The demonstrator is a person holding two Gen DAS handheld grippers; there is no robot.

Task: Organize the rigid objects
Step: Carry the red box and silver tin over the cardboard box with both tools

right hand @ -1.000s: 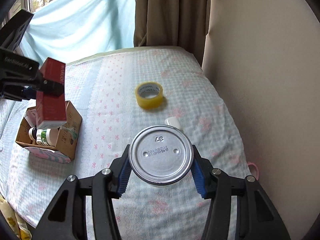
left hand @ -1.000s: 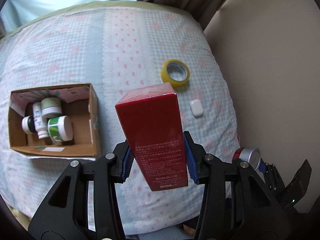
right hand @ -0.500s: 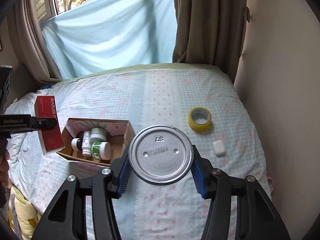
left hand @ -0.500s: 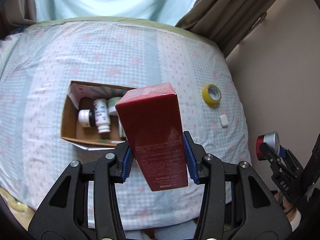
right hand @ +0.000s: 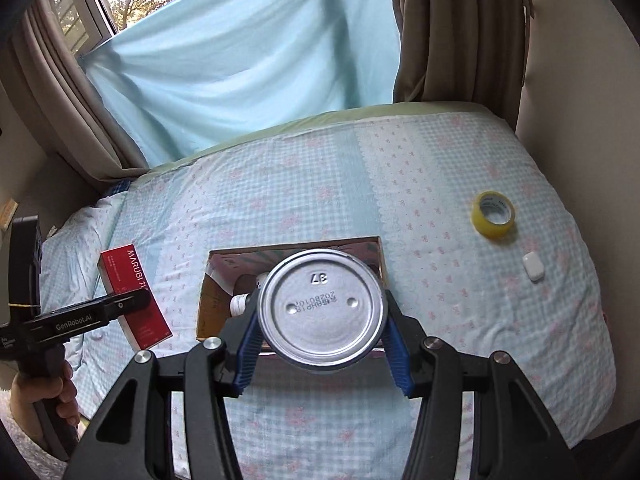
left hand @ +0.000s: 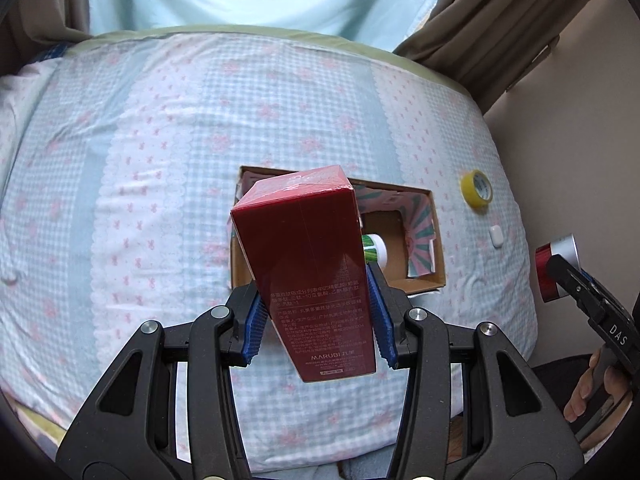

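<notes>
My left gripper (left hand: pixel 318 320) is shut on a tall red carton (left hand: pixel 308 264) and holds it high above the bed, in front of an open cardboard box (left hand: pixel 438 248). A green-and-white jar (left hand: pixel 374 250) shows inside the box; the carton hides the rest. My right gripper (right hand: pixel 322 344) is shut on a red can whose silver bottom (right hand: pixel 322 308) faces the camera, above the same box (right hand: pixel 210 296). The red carton (right hand: pixel 132 296) and left gripper show at the left in the right wrist view. The can (left hand: pixel 554 264) shows at the right in the left wrist view.
A yellow tape roll (right hand: pixel 494 214) and a small white case (right hand: pixel 534 266) lie on the checked bedspread (right hand: pixel 320 184) right of the box, also in the left wrist view as the roll (left hand: pixel 476 190) and the case (left hand: pixel 496 236). A wall stands right, curtains behind.
Both grippers have risen and pulled back from the bed, still holding their objects. The box now sits centred under each view; the tape and white case have shifted right and look smaller.
</notes>
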